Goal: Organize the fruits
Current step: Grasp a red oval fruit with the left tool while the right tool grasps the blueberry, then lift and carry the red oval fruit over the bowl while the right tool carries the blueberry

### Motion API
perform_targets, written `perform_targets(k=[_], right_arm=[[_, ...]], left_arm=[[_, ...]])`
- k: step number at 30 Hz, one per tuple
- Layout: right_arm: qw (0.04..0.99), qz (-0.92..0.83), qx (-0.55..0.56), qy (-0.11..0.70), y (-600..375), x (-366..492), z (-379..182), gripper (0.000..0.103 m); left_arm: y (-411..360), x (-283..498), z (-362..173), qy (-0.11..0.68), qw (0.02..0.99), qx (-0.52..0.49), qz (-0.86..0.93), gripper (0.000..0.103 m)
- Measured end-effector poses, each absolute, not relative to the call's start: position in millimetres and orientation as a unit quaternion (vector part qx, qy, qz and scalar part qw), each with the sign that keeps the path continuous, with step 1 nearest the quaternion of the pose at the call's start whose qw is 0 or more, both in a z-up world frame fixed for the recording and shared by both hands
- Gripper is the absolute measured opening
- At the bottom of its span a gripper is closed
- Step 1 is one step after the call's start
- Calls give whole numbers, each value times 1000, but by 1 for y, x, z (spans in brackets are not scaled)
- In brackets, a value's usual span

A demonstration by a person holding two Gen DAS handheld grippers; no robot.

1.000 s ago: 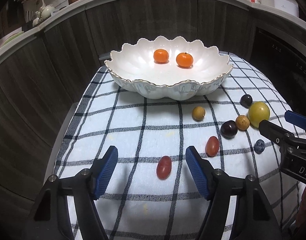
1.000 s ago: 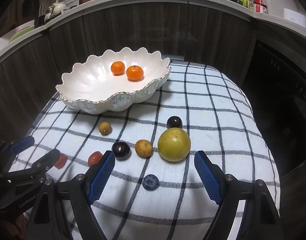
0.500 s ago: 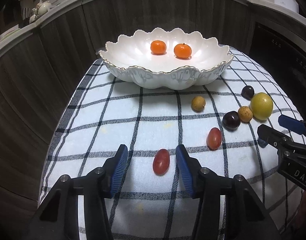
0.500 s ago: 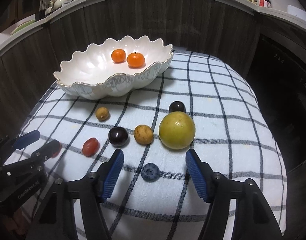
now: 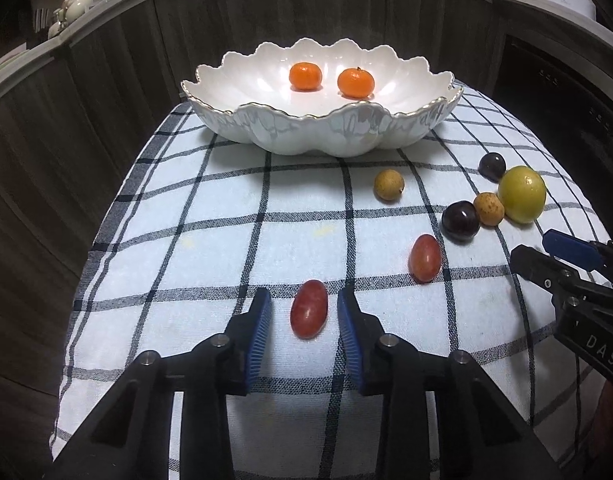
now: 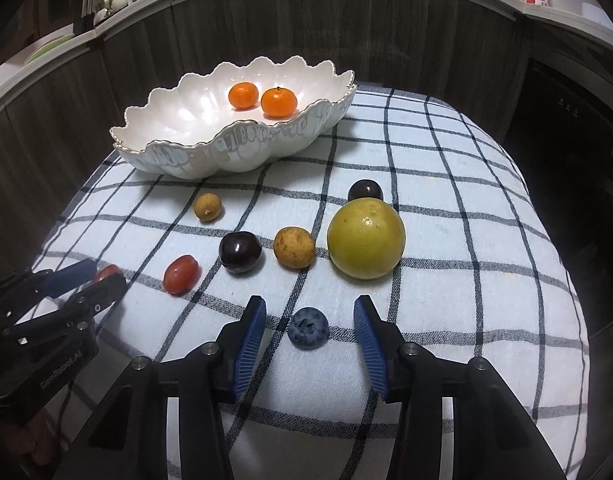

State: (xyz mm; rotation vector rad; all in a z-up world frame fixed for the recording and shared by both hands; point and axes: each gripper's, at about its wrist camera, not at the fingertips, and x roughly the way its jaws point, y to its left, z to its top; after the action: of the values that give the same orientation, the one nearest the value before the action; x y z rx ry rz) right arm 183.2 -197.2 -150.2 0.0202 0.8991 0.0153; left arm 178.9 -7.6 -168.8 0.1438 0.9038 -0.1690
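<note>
— Blue-padded jaws on both tools, and each pair has a fruit between them. What is the left gripper (image 5: 304, 312) doing?

— It straddles the nearer red grape (image 5: 309, 314) on the checked cloth (image 5: 186, 264). Its jaws have just been closing, but a sliver of cloth shows on either side of the grape, so the pads are not pressing yet: open around it, not gripping.

— And the right gripper (image 6: 309, 330)?

— Same pattern over the blueberry (image 6: 308, 327). Its jaws have just been narrowing too, with wider gaps left on both sides. Nothing is held.

— Why come down at a slant like that?

— My guess: the fruits are small and round, so a pad on each side at cloth level stops them rolling off as the jaws meet.

— Where does everything go?

— Presumably into the scalloped white bowl (image 6: 178, 160) at the far end of the cloth, where two mandarins (image 6: 279, 102) already sit side by side.

— How does the fruit look?

— The grape is oval, glossy, mottled red. The blueberry is dusty blue with its puckered crown facing up. Both look soft, so a gentle squeeze seems wise.

— What is left on the cloth?

— A second red grape (image 6: 180, 274), a dark plum-like fruit (image 6: 240, 257), two tan longan-like fruits (image 6: 294, 247), a large yellow-green fruit (image 6: 365, 238) and another dark one (image 6: 365, 191) behind it.
</note>
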Motion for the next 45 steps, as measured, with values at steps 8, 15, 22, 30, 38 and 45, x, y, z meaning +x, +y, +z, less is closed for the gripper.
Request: perform_targets(k=[8,15,22,30,38,45], right_arm=[[896,9,14,443,-200,184,-158,32],[897,12,7,442,-199,182,-160,25],[897,13,7,441,-199,182,-158,23],[902,17,9,432,-198,181,-148,23],[905,21,8,425,-197,180,-134,23],[912,20,8,410,-199,181,-117,23]], left_arm=[[-12,177,-169,431,895,77,-84,27],[-15,175,-169,427,896,84,-85,20],[-15,174,-169,428,896,82,-86,19],[-13,170,-164,423,898,80,-88,19],[-12,169,-151,419,901,79,-82,19],[-12,167,-135,407,907,78,-80,19]])
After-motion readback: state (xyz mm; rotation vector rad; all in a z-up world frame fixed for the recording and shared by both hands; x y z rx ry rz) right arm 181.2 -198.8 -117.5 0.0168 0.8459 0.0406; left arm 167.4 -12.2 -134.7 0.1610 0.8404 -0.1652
